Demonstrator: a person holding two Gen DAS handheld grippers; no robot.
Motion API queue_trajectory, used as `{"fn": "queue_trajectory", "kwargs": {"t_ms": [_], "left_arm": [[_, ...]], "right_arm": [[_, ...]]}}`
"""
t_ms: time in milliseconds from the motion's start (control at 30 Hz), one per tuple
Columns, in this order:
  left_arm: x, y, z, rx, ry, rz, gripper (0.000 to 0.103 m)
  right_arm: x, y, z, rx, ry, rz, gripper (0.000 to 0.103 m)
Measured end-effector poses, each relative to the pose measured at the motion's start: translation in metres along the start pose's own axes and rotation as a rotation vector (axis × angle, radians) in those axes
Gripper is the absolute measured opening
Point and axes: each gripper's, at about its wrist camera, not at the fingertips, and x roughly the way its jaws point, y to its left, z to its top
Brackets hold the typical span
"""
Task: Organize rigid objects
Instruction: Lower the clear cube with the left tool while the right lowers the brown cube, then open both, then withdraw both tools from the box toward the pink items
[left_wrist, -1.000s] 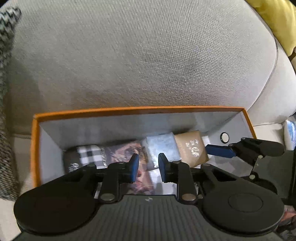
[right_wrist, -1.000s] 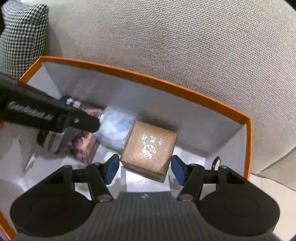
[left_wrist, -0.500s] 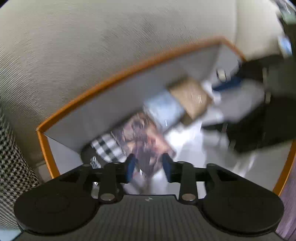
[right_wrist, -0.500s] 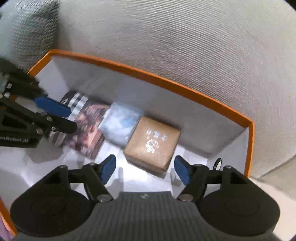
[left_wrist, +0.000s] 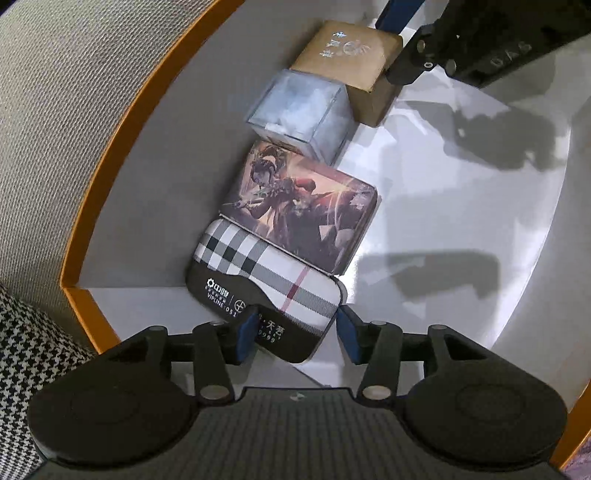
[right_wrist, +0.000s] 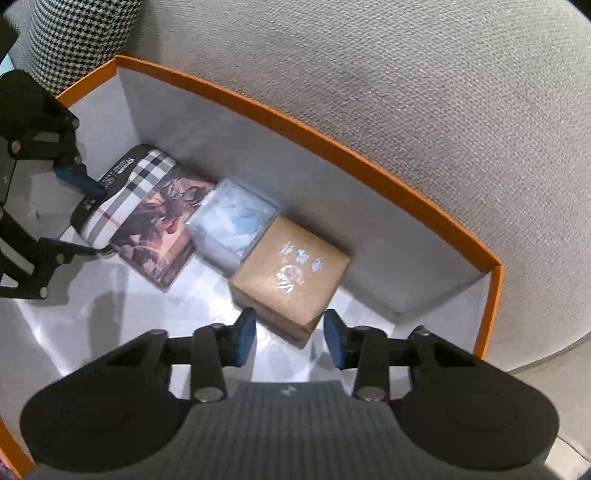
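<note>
Boxes line the orange bin's (right_wrist: 310, 129) wall; my left tool (left_wrist: 297, 332), opening, straddles the plaid tin (left_wrist: 258, 280); my right tool (right_wrist: 290, 339), closing, flanks the brown box (right_wrist: 291, 273), untouched.

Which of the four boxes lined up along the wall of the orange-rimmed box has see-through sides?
The pale blue box, second from the brown end. Its clear walls show its contents, while the brown box, the illustrated tin and the plaid tin are all opaque.
</note>
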Motion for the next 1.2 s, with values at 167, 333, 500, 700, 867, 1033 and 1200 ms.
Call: {"fn": "queue_trajectory", "kwargs": {"t_ms": [167, 333, 500, 700, 867, 1033, 1200], "left_arm": [[-0.002, -0.003, -0.003, 0.039, 0.029, 0.035, 0.050], [0.000, -0.006, 0.006, 0.020, 0.029, 0.043, 0.050], [-0.024, -0.001, 0.001, -0.027, -0.051, 0.019, 0.050], [-0.087, 0.005, -0.029, -0.232, -0.277, -0.040, 0.050], [-0.149, 0.003, -0.057, -0.426, -0.459, -0.153, 0.050], [-0.171, -0.018, -0.103, -0.544, -0.510, -0.228, 0.050], [-0.146, -0.050, -0.153, -0.663, -0.422, -0.252, 0.050]], "right_arm": [[-0.003, -0.007, -0.001, 0.080, -0.008, 0.021, 0.039], [0.002, -0.003, -0.001, 0.097, -0.014, 0.008, 0.039], [0.000, 0.004, -0.005, 0.061, -0.013, -0.011, 0.040], [-0.048, 0.007, -0.025, 0.089, -0.107, -0.010, 0.040], [-0.103, 0.027, -0.058, 0.161, -0.234, 0.028, 0.040], [-0.141, 0.060, -0.102, 0.286, -0.308, 0.126, 0.040], [-0.140, 0.101, -0.139, 0.417, -0.261, 0.238, 0.041]]}}
